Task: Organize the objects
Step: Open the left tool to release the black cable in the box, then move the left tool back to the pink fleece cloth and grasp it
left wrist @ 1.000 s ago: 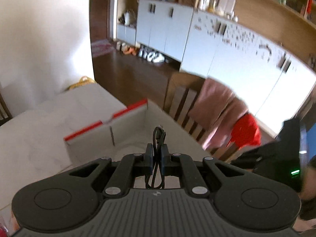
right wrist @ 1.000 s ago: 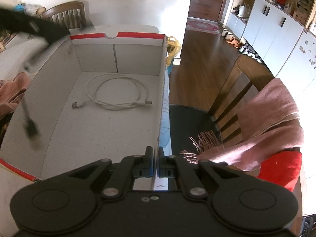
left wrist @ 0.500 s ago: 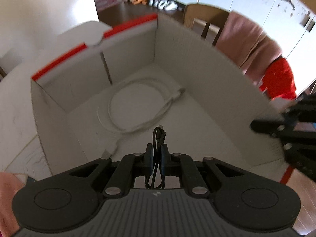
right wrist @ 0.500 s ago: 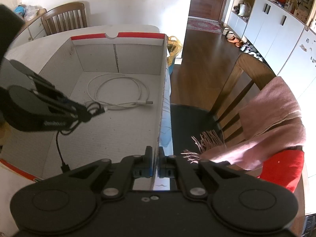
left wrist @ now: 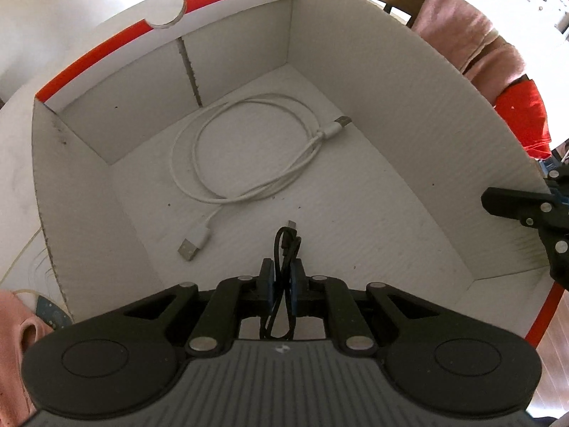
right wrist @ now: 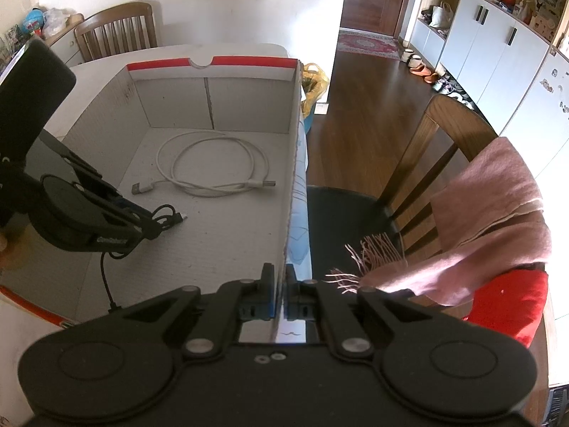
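Left gripper (left wrist: pixel 283 286), lowered into box (left wrist: pixel 409 82) since earlier, jaws easing on black cable (left wrist: pixel 286 249); right gripper (right wrist: pixel 280 290) pinches box wall.

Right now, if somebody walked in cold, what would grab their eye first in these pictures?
Probably the big white cardboard box with its red-striped rim, filling the table, and the white cable coiled on its floor. Next, the left gripper reaching inside with a black cable between its fingers, while the right gripper pinches the box's near wall.
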